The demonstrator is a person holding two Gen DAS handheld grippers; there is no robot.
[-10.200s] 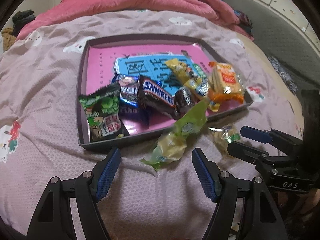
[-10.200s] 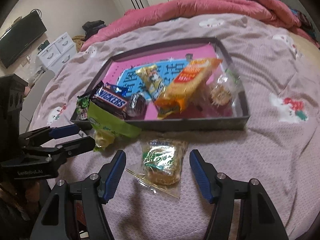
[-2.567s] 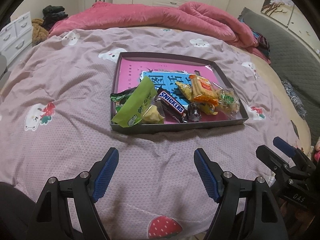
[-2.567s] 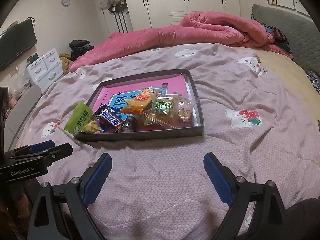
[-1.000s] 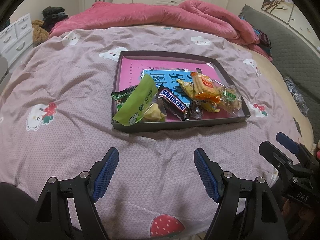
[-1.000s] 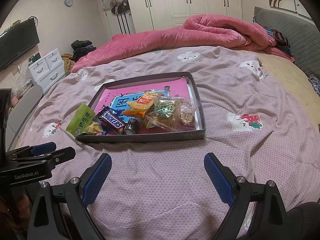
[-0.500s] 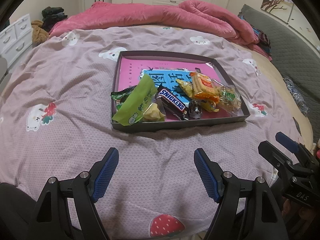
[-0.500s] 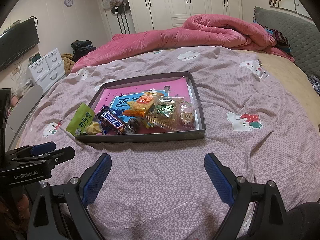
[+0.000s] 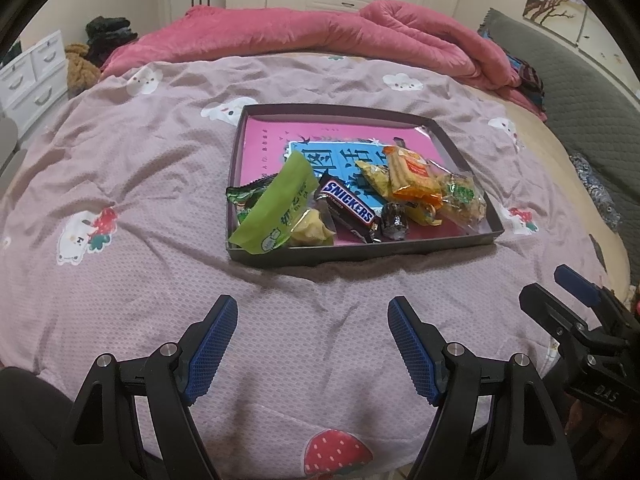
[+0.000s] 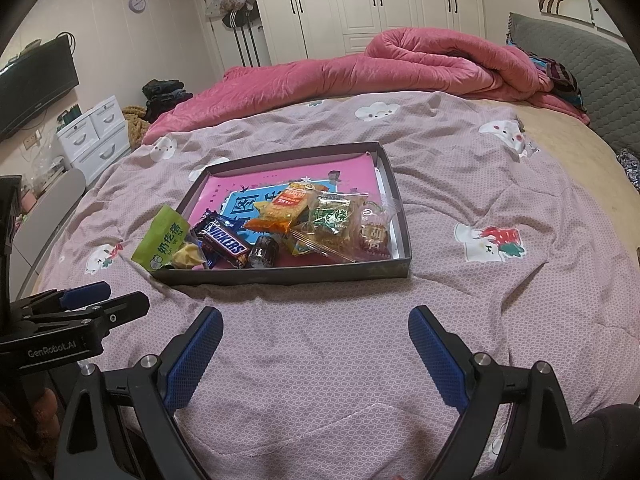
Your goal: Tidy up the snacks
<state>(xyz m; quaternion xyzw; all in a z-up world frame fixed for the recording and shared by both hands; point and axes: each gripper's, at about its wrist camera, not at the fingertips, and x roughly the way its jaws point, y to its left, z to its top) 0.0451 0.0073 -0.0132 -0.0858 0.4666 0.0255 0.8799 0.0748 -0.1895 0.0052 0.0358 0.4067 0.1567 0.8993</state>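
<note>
Left gripper [image 9: 310, 344] and right gripper [image 10: 314, 354] hover with jaws apart and empty over the bedspread [image 9: 132, 184], near the tray [image 9: 240, 160] holding all the snacks. Left to right: green pouch [image 9: 276, 210], Snickers bar [image 9: 350, 208] reading "SNICKERS", orange cracker pack [image 9: 412, 176]. Probably light, crinkly, slippery; crackers fragile, so pinch wrapper ends
</note>
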